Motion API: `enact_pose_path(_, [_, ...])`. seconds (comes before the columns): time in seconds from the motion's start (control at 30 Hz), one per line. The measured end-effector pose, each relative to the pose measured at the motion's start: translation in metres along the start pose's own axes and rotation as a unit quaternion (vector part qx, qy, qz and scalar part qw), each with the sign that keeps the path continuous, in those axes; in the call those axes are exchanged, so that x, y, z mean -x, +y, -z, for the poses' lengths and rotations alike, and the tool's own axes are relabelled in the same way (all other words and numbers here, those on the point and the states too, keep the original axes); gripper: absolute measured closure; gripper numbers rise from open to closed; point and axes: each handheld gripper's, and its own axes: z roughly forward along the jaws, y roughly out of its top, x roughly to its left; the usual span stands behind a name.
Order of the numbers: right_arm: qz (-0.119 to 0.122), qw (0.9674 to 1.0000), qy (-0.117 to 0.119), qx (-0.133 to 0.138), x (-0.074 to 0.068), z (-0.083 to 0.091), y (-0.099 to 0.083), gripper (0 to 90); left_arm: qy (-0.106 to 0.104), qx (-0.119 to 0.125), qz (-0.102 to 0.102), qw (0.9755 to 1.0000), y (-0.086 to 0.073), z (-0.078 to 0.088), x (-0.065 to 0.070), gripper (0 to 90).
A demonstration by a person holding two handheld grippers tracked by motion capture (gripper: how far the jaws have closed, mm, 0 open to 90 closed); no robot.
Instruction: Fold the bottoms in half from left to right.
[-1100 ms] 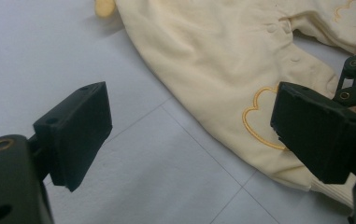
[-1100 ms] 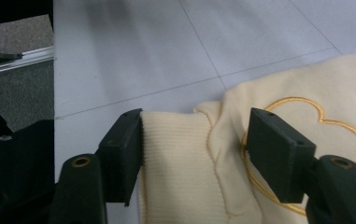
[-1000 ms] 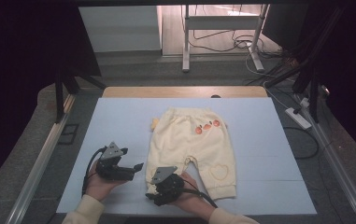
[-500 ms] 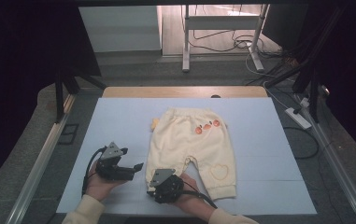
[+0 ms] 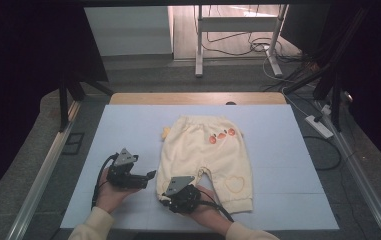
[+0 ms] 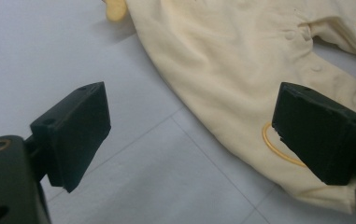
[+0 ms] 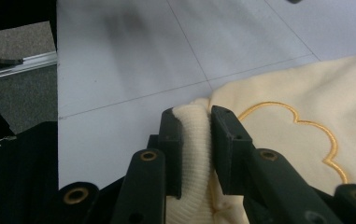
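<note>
Right gripper [image 7: 193,135] is clamped on just the ribbed cuff of the cream knit baby trousers [image 5: 203,150], left gripper [image 6: 189,140] spread wide over the pale blue mat [image 5: 128,125], so a pull could slip or bunch it imo.

Two black, blocky hand-held grippers, the left gripper [image 5: 150,174] and the right gripper [image 5: 164,196], are the tools here. Each carries a grey three-cornered plate on top, the left plate [image 5: 126,157] and the right plate [image 5: 179,183], dotted with small dark screw holes. A black cable [image 5: 99,176] loops from the left one; another black cable [image 5: 217,207], alongside a thin red wire, trails from the right. Up close, the jaws are matte black rectangular blocks with small round recesses, on black arms set with brass-coloured ringed screw holes [image 7: 148,156]. The person wears pale cream long sleeves, a left cuff [image 5: 92,226] and a right cuff [image 5: 245,231].
</note>
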Motion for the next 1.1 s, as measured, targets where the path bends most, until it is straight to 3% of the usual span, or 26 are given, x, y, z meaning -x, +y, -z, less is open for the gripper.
enact_pose_path(0.47, [0.007, 1.0, -0.006, -0.002, -0.002, 0.0, -0.003, 74.5, -0.007, -0.007, -0.013, 0.9999, 0.039, -0.027, -0.014, 12.5])
enact_pose_path(0.63, [0.012, 0.9999, -0.009, -0.008, -0.003, 0.0, -0.004, 74.4, -0.019, -0.011, -0.007, 0.9997, 0.047, -0.04, -0.019, 14.5])
enact_pose_path(0.93, [0.015, 0.9998, -0.007, -0.007, -0.004, 0.0, -0.004, 74.4, -0.011, -0.019, -0.015, 0.9996, 0.062, -0.054, -0.022, 15.2])
enact_pose_path(1.1, [0.017, 0.9998, -0.008, -0.009, -0.004, 0.0, -0.004, 74.3, -0.011, -0.019, -0.007, 0.9997, 0.068, -0.061, -0.026, 16.0])
